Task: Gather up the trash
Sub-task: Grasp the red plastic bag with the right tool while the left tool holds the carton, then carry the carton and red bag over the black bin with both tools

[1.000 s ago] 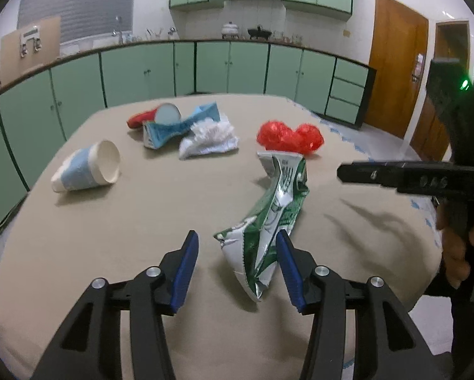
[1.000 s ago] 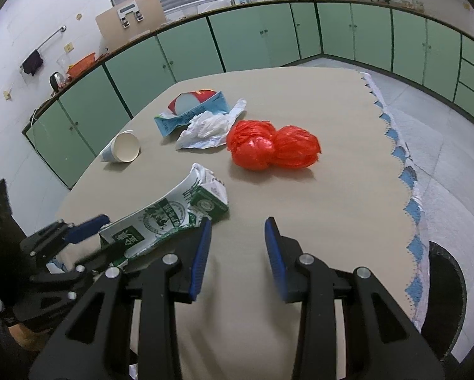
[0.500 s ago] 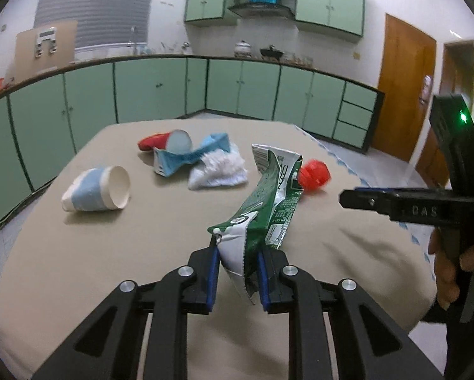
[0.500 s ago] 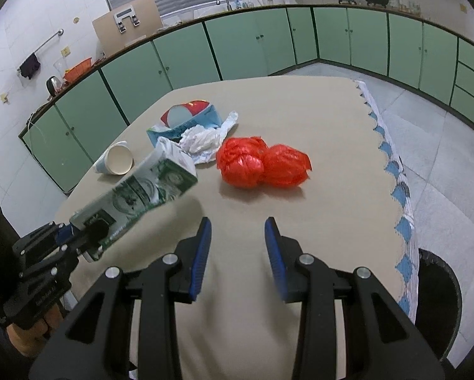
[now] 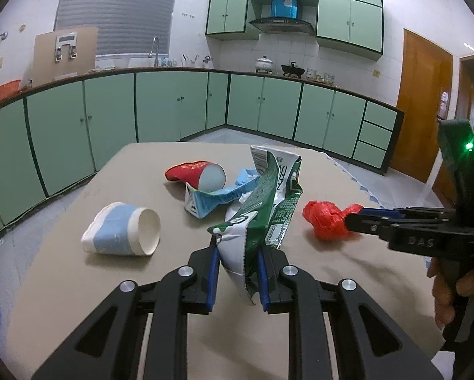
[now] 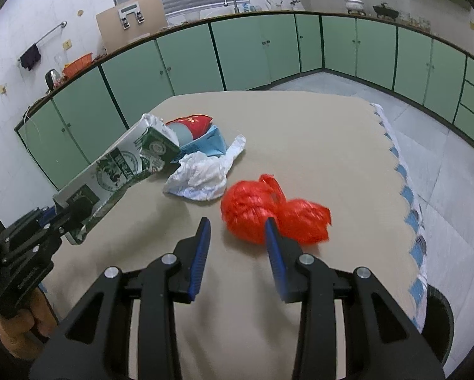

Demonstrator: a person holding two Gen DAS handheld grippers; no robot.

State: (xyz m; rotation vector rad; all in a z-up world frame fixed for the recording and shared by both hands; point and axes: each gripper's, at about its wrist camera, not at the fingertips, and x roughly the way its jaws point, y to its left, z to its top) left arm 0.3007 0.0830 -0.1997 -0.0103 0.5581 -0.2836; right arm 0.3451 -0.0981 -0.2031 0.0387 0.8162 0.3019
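Note:
My left gripper (image 5: 237,255) is shut on a crushed green and white milk carton (image 5: 265,202) and holds it above the beige table (image 5: 63,285); the carton also shows in the right wrist view (image 6: 123,164). My right gripper (image 6: 237,226) is open, its fingertips at the near side of a crumpled red plastic bag (image 6: 268,212), which also shows in the left wrist view (image 5: 327,220). A white and blue paper cup (image 5: 121,234) lies on its side at the left.
A red cup (image 5: 196,172), a flattened blue carton (image 5: 215,198) and crumpled white paper (image 6: 205,174) lie together mid-table. A dark bin (image 6: 436,319) stands on the floor off the table's right edge. Green cabinets line the walls.
My left gripper has shut on the green carton and lifted it off the table. My right gripper has moved forward to the red bag, staying open.

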